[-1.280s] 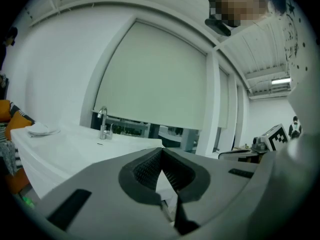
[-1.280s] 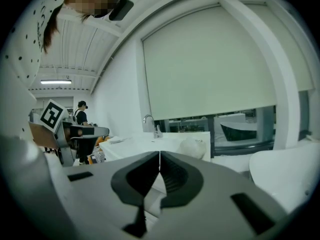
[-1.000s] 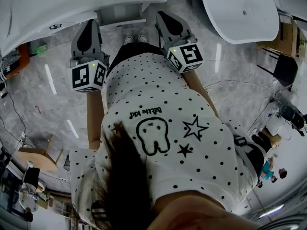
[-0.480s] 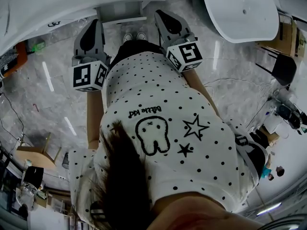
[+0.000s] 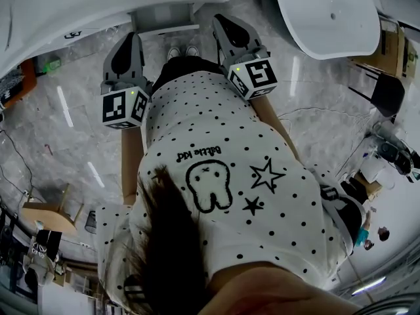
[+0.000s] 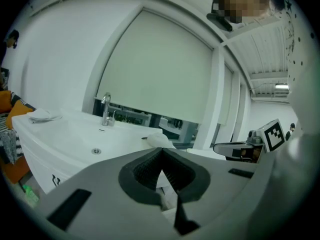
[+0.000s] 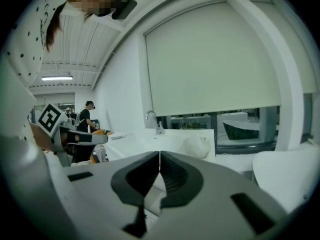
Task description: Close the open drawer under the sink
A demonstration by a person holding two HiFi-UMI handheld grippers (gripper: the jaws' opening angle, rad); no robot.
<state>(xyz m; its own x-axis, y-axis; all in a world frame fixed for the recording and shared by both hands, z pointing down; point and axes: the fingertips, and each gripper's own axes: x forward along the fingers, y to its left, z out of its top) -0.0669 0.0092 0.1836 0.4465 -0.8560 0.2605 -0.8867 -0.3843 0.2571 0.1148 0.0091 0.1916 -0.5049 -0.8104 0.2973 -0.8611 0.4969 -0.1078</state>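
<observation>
In the head view a white drawer (image 5: 165, 16) sticks out from under the white sink counter (image 5: 98, 2), just beyond the person's shoes. My left gripper (image 5: 132, 38) points at the drawer's left side and is shut and holding nothing. My right gripper (image 5: 220, 21) points at its right side, also shut with nothing in it. In the left gripper view the jaws (image 6: 161, 153) meet tip to tip before the basin and faucet (image 6: 106, 109). The right gripper view shows its shut jaws (image 7: 159, 154) facing the same counter and faucet (image 7: 152, 118). Whether either gripper touches the drawer is hidden.
A white oval tub (image 5: 328, 15) stands at the right of the marble floor. An orange item (image 5: 29, 77) and a wooden stool (image 5: 49, 215) sit at the left. Cables and equipment (image 5: 387, 149) lie at the right. A white rounded object (image 7: 196, 146) rests on the counter.
The left gripper has drifted slightly to the right, toward the person's body. The right gripper has kept its place. Both stay shut.
</observation>
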